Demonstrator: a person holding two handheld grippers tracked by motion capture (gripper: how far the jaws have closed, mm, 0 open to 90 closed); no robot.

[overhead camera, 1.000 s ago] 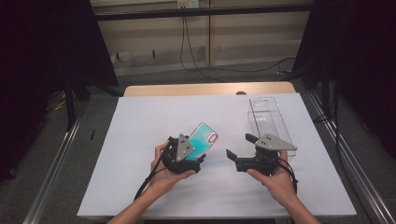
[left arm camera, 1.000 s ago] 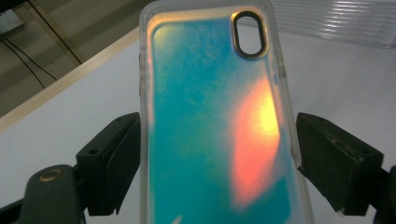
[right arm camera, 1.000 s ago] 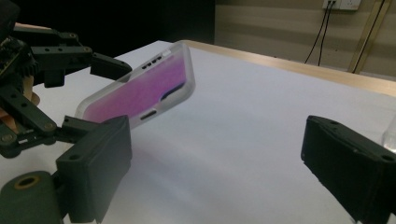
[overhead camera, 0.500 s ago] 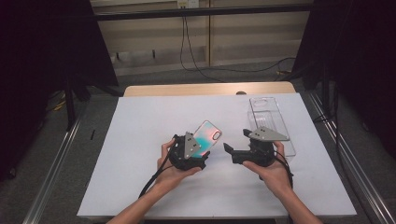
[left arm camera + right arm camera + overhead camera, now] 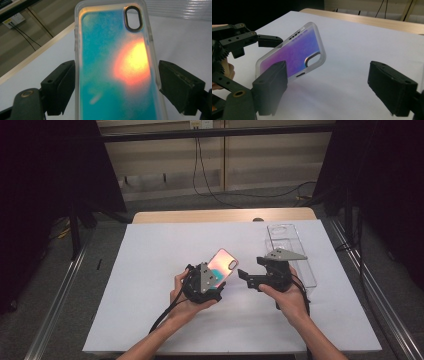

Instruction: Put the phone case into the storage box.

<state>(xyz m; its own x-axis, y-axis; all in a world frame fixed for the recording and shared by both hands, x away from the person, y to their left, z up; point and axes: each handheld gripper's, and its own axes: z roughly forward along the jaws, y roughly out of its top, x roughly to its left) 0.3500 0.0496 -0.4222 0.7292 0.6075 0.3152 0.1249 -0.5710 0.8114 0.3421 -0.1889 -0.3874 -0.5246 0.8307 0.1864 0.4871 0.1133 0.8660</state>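
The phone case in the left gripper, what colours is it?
The frosted-rimmed phone case is teal-blue with an orange-yellow glow, clearest in the left gripper view.

The phone case [image 5: 112, 65] looks like glossy iridescent plastic with a frosted rim; the box [image 5: 295, 252] clear plastic; the sheet [image 5: 150, 270] matt white.

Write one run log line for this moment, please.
left tool: shut on phone case | right tool: open, just been closing, nothing between | clear box: on table

The frosted, clear-rimmed iridescent phone case [image 5: 112, 65] glows teal-blue with an orange-yellow blotch in the left gripper view, and shimmers purple to pink in the right gripper view. Both two-jaw grippers' pads [image 5: 393, 90] are matte black. The flat table sheet [image 5: 150, 270] is plain white, the rectangular plastic box [image 5: 292, 245] colourless.
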